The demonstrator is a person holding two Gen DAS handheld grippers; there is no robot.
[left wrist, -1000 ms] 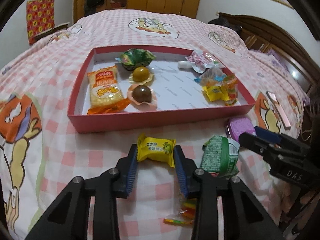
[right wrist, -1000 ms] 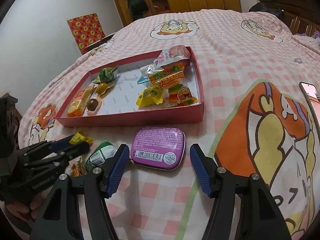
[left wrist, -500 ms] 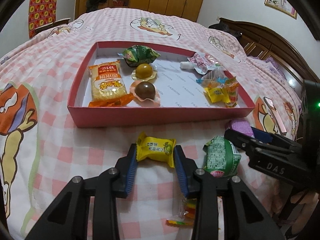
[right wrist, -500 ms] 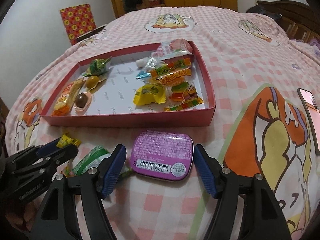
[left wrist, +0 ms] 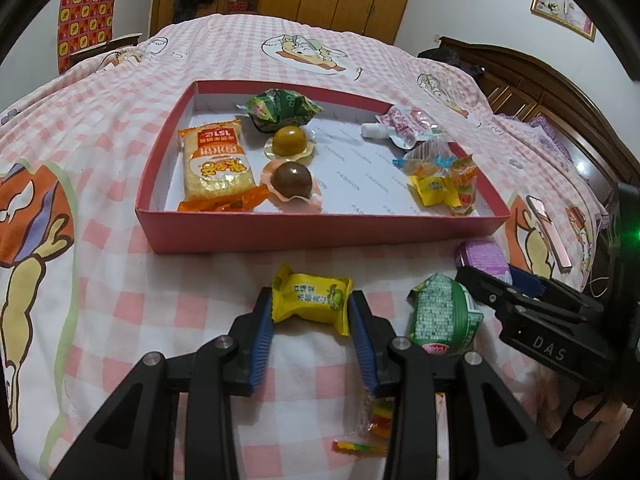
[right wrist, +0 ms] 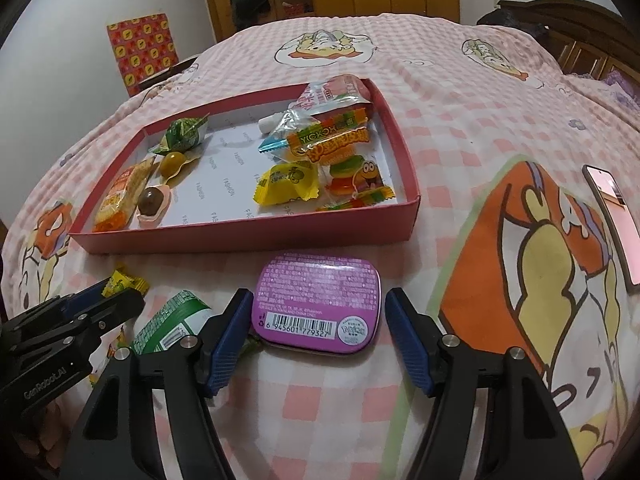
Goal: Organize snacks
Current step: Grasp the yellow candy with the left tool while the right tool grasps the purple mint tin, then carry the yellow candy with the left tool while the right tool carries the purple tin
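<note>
On the pink checked bed point(left wrist: 120, 288), just before the red tray point(left wrist: 320, 236), the left tongs point(left wrist: 312, 312) pinch a yellow candy packet point(left wrist: 310, 298). A green wrapped snack point(left wrist: 440, 316) lies between. The right tongs point(right wrist: 318, 312) have just been narrowing around the purple tin point(right wrist: 316, 300), pads not yet touching.

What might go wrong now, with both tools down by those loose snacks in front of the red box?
The left tool pinches the yellow candy wrapper by its soft ends; it may slip. The right tool straddles the purple tin with a gap on one side, so closing may push it. The green packet beside it may get nudged.
</note>
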